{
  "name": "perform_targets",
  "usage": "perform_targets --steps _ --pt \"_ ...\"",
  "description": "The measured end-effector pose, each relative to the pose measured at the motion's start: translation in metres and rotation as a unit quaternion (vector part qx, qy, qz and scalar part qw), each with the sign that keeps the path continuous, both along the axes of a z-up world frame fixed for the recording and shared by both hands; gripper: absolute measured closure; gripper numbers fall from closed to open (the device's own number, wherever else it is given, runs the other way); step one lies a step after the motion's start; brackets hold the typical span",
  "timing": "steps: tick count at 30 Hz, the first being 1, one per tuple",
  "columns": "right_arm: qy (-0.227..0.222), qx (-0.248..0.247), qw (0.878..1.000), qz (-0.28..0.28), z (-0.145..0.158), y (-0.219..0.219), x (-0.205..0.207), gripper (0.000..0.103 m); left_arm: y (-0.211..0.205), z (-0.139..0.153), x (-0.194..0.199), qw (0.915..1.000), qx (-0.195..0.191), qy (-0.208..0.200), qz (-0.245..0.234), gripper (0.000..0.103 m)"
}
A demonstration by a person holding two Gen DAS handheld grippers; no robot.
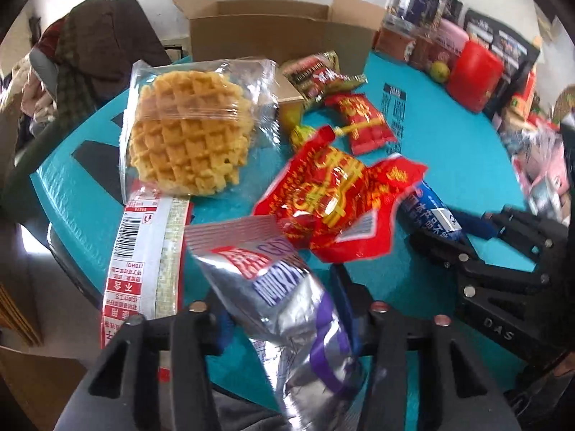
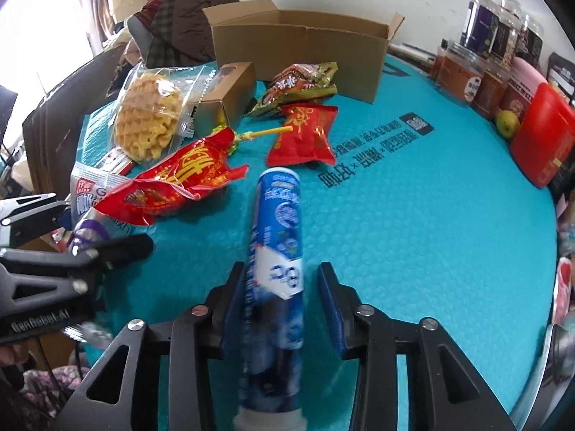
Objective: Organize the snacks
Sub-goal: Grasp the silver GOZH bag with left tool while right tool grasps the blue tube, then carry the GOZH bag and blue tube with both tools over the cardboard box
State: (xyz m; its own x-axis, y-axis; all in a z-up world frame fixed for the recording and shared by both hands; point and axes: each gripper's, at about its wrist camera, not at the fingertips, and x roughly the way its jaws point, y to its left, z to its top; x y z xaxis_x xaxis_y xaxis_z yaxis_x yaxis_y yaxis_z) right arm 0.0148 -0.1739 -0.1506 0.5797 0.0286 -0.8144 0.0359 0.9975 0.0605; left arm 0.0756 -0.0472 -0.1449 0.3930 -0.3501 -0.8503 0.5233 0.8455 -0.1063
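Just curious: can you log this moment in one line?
left gripper: shut on pouch | right gripper: shut on tube

A silver and purple snack packet (image 1: 287, 309) is low in the left wrist view, tilted. Above it lies a crumpled red packet (image 1: 337, 201) with gold writing. A waffle in clear wrap (image 1: 190, 129) is at upper left. In the right wrist view a blue tube (image 2: 276, 262) runs up the centre, blurred.

The left black plastic claw (image 1: 287, 318) and the right black plastic claw (image 2: 284, 303) each have 2 ribbed arms with silver round screws, blue inner pads and white lettering on the side.
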Motion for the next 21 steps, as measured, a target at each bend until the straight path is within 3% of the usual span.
perform_targets --steps 10,15,21 --pt "-0.011 0.037 0.999 -0.026 0.006 -0.009 -0.008 0.075 0.012 0.019 -0.003 0.9991 -0.032 -0.026 -0.012 0.063" --pt "-0.028 0.043 0.998 -0.037 0.018 -0.01 -0.016 0.075 0.011 0.033 -0.002 0.9978 -0.056 -0.032 -0.015 0.063" --pt "-0.054 0.048 0.996 -0.043 0.04 -0.007 -0.025 0.075 0.01 0.062 -0.003 0.995 -0.07 -0.068 -0.021 0.063"
